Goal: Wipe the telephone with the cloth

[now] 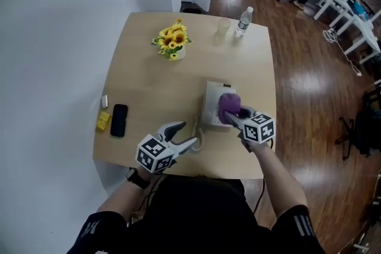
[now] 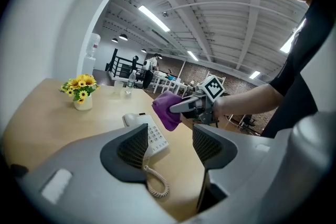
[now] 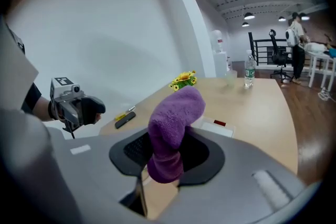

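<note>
A pot [image 1: 177, 55] of sunflowers [image 1: 172, 36] stands beyond the telephone [image 1: 212, 102].

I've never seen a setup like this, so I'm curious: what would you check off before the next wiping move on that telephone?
1. Grip: ok, the right gripper has its fingers shut on the cloth.
2. Position: ok, the cloth is over the telephone; contact: cannot tell.
3. Spare hand: ok, the left gripper has its fingers apart, gripping nothing.
4. Telephone steadied: not ok, the left gripper is near the coiled cord, off the telephone.
5. Room to wipe: ok, the flowers and bottle stand well away.
</note>
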`<state>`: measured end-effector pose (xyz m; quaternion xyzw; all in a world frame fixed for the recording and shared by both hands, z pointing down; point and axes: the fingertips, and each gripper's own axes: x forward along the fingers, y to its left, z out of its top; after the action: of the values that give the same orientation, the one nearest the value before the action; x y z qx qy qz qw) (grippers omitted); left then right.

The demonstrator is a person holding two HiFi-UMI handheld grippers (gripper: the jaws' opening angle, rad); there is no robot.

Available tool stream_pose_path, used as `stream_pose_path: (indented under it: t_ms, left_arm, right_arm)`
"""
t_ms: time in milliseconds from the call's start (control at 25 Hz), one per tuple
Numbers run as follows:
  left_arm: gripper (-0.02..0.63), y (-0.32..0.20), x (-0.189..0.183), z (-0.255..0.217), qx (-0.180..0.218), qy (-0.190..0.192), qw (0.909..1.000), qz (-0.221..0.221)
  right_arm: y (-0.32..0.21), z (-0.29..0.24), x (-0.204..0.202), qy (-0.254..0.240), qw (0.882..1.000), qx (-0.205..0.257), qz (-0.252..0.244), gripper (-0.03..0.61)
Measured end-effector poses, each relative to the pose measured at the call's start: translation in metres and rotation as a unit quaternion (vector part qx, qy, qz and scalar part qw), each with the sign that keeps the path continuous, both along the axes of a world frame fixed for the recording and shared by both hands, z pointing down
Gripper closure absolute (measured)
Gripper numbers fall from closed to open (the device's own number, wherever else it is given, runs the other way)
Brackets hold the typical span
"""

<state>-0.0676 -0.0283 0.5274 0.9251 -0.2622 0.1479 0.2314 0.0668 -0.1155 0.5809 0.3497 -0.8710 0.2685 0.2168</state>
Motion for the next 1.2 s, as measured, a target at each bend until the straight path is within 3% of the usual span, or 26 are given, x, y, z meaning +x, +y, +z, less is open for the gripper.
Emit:
stream_pose_path:
  t_ms: [320, 680, 880, 1000, 1200]
  left_arm:
    - [0.351, -0.030, -0.011, 0.008, -0.003, -0.002, 0.9999, -0.017]
    - [0.351, -0.035, -0.025, 0.020, -0.031, -0.016, 0.9982, -0.048]
    - [0.351, -0.037, -0.035, 0.022, -0.031, -0.021, 0.9971, -0.066]
    - [0.351, -0.038, -0.038, 0.023, -0.032, -0.021, 0.9967, -0.071]
    - [0.351, -0.039, -0.037, 0.027, -0.037, -0.023, 0.9967, -0.068]
  right_arm:
    - [-0.077, 0.024, -0.025, 0.088, 0.995, 0.007, -0.036, 0.443]
    - [-0.150, 0.063, -0.047, 0.197, 0.975, 0.021, -0.103, 0.443]
    - [-0.145, 0.106, -0.046, 0.241, 0.961, -0.016, -0.136, 0.445]
    - [-0.138, 0.107, -0.050, 0.242, 0.959, 0.003, -0.147, 0.446]
    - [-0.112, 0.106, -0.060, 0.275, 0.941, 0.040, -0.192, 0.449]
